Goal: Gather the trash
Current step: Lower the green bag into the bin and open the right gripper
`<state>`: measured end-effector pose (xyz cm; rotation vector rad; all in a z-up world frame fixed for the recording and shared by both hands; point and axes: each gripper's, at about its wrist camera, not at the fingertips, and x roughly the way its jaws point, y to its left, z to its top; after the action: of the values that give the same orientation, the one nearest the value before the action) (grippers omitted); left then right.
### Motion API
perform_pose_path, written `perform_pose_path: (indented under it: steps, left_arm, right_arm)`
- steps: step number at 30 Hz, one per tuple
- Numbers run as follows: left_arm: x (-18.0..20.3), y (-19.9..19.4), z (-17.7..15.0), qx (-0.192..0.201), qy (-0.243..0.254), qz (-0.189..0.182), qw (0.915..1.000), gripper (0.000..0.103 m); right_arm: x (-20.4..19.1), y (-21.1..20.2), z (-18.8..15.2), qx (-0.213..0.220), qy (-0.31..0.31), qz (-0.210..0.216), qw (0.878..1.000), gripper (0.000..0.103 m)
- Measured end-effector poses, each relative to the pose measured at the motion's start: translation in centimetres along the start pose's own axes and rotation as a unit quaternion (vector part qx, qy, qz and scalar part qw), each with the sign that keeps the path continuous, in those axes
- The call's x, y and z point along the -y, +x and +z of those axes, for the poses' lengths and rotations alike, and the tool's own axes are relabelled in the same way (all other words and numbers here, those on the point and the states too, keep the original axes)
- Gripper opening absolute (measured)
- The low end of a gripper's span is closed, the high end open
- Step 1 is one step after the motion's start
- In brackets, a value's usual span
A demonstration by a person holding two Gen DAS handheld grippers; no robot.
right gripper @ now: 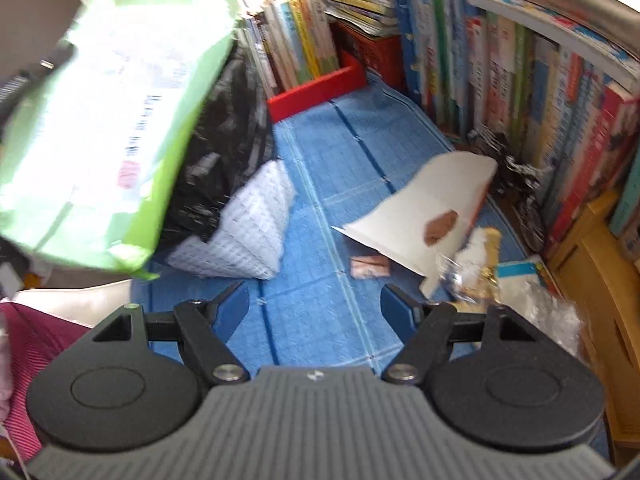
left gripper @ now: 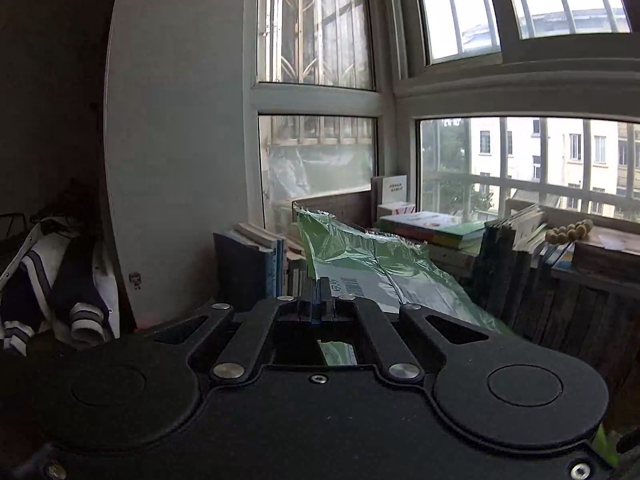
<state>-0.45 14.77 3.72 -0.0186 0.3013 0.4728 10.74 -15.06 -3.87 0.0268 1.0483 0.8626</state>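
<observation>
Jaws of the left gripper [left gripper: 319, 294] are pressed together on a green mailing bag [left gripper: 372, 264], pinching its near edge so it juts forward, lifted clear of the blue mat; jaws of the right gripper [right gripper: 315, 306] stand spread with nothing between them. Only the left wrist view shows, beyond the bag, a window [left gripper: 520, 168], books [left gripper: 252, 264] below it and a jacket [left gripper: 52, 280] far to the bag's left. Only the right wrist view shows the blue mat [right gripper: 320, 208] under the bag [right gripper: 108, 120], a black bag [right gripper: 224, 136] and white mesh wrap [right gripper: 248, 232] just beside it, and a torn white envelope [right gripper: 424, 208] and wrappers [right gripper: 472, 268] well to its right.
</observation>
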Motion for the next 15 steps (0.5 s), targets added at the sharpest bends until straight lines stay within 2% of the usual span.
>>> perform_pose_path:
  steps: [3,6,10,15]
  left_arm:
    - [-0.1,2.3,-1.8,-0.067,0.014,0.022,0.9974,0.000]
    - [-0.4,3.4,-3.4,-0.105,0.024,0.034,0.9936,0.000]
    - [-0.1,4.1,-4.2,-0.126,0.039,0.036,0.9906,0.000]
    - [-0.2,4.6,-4.4,-0.143,0.044,0.042,0.9878,0.000]
  right_arm:
    - [-1.5,-0.3,0.7,0.011,-0.009,0.024,1.000,0.083]
    - [-2.7,-1.1,1.7,0.031,-0.015,0.045,0.998,0.082]
    - [-4.3,-2.5,3.4,0.057,-0.023,0.077,0.995,0.081]
    - [-6.6,-3.7,5.4,0.086,-0.051,0.089,0.991,0.078]
